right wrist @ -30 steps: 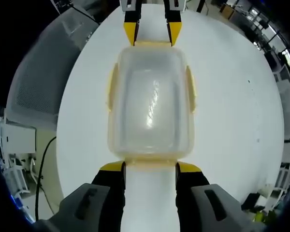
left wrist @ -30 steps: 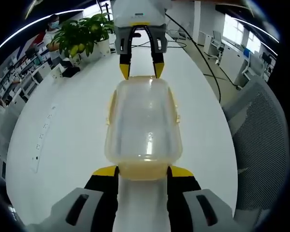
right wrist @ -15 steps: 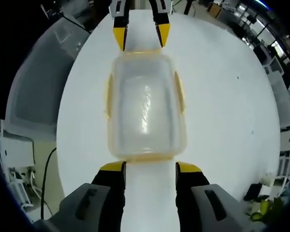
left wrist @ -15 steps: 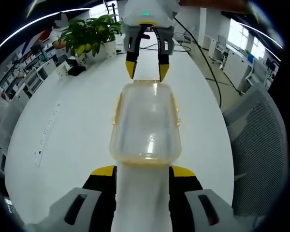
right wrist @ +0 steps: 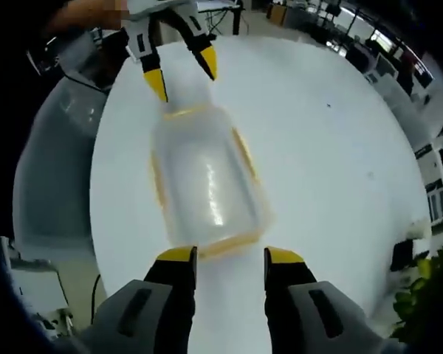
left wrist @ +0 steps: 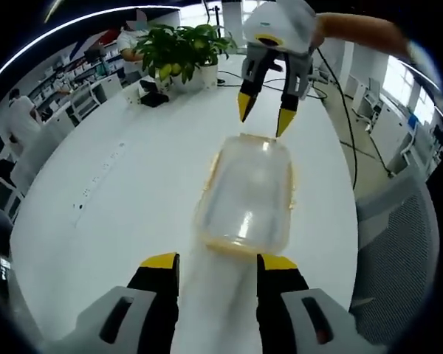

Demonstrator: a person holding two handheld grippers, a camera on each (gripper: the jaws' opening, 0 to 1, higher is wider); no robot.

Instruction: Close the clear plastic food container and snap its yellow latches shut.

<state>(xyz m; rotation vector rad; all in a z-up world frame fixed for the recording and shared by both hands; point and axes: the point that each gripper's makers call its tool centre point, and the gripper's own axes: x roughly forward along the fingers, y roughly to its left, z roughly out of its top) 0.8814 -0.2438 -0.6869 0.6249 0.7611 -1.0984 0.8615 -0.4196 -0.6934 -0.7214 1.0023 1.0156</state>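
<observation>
Lying lid-on across white table: clear container, between left gripper and right gripper, both spread apart, neither touching. Potted plant in left gripper view; grey chair in right.

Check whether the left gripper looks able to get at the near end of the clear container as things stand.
Probably yes. The left gripper is open, its jaws just short of the container with bare white table between. The right gripper sits at the far end.

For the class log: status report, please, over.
Left gripper and right gripper open, off the container. Lid on; yellow latches unclear. White table: nothing in the way.
</observation>
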